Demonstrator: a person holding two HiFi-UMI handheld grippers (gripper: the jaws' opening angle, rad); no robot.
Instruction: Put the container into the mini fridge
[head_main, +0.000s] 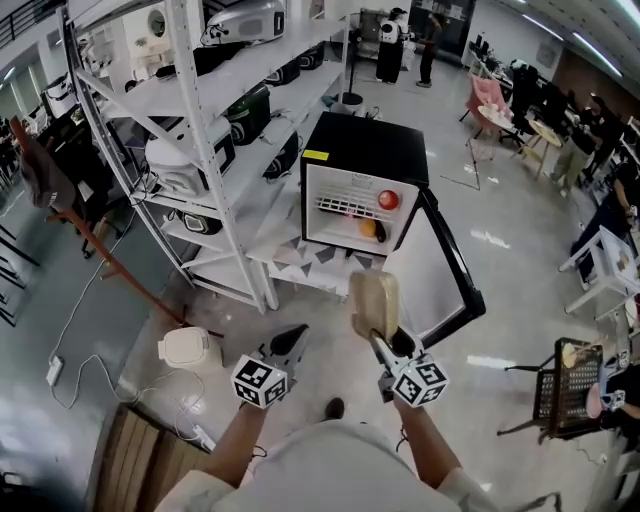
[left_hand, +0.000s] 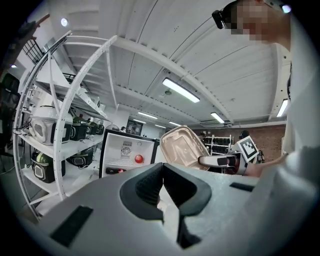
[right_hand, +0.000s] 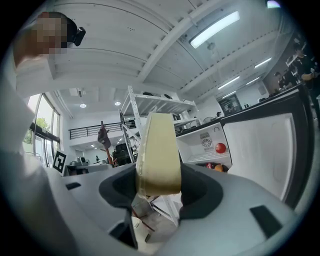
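While the mini fridge (head_main: 365, 150) stands open, carry step is in hand: container (head_main: 374, 303) sits edge-up, pinched in the right gripper (head_main: 379, 342), in front of the fridge, well short of it; next move calls for a forward reach to a shelf. Left gripper (head_main: 288, 347) pressed together, empty; both forearms low, pointing at the fridge

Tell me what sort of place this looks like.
Probably an open-plan lab or testing workspace: white shelves loaded with kitchen appliances, an open mini fridge, and desks beyond.
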